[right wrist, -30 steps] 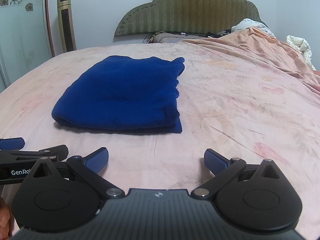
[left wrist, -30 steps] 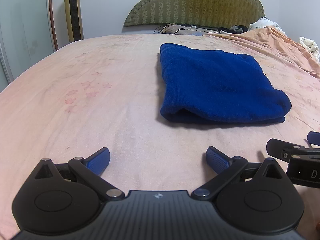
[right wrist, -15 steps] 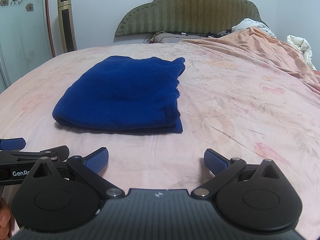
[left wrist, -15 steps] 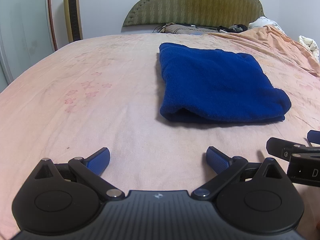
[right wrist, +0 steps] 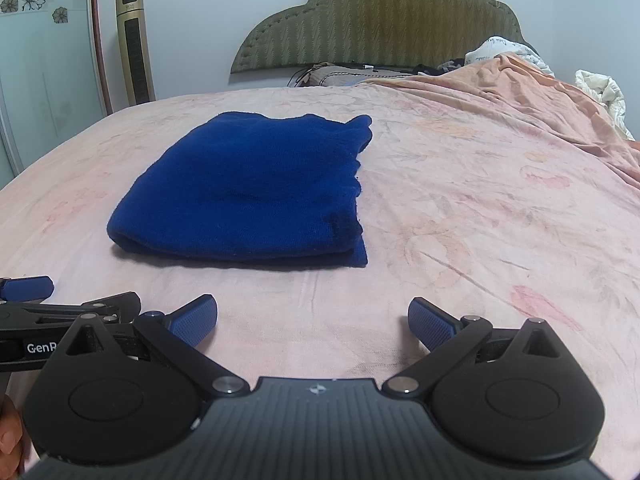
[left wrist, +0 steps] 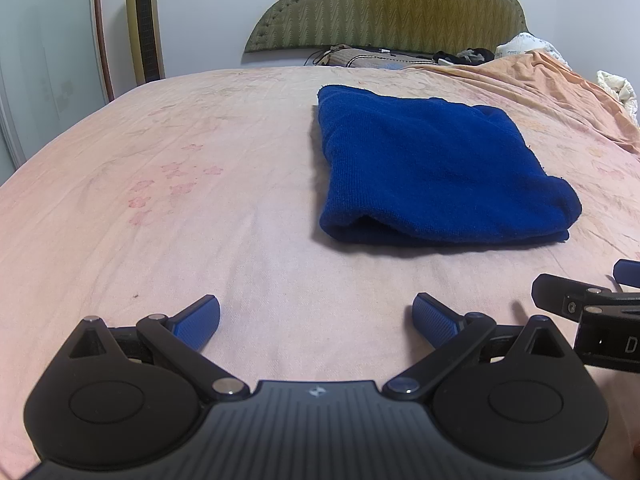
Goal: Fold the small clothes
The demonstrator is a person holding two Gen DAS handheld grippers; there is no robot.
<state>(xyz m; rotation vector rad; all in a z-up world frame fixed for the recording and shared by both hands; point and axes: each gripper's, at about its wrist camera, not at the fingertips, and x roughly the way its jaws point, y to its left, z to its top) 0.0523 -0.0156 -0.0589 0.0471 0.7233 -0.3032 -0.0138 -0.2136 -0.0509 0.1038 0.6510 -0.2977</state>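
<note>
- Left wrist view: the blue folded garment (left wrist: pixel 436 168) lies flat on the bed (left wrist: pixel 180 184), ahead and to the right of the left gripper (left wrist: pixel 316 320). Its rounded fold edge faces the camera; its left edge runs straight away toward the headboard (left wrist: pixel 384 4).
- A wide stretch of bare pink sheet lies to the garment's left and between the garment and the blue fingertips (left wrist: pixel 200 320); a rumpled orange cover (left wrist: pixel 560 80) rises at the far right.
- The left gripper's jaws stand wide apart and hold nothing, low over the sheet, well short of the garment.
- The right gripper (left wrist: pixel 592 304) pokes in at the right edge, just beside the left one.
- Right wrist view: the same garment (right wrist: pixel 248 192) sits ahead and to the left of the right gripper (right wrist: pixel 312 320), its layered open edges on its right side.
- Open sheet spreads to the right up to the cover folds (right wrist: pixel 540 92).
- The right gripper's jaws are spread wide, empty, near the sheet. The left gripper (right wrist: pixel 60 308) shows at the left edge, and a fingertip (right wrist: pixel 10 436) at the lower left corner.
- Against the earlier frames, garment and both grippers sit almost as before; nothing has visibly shifted.
</note>
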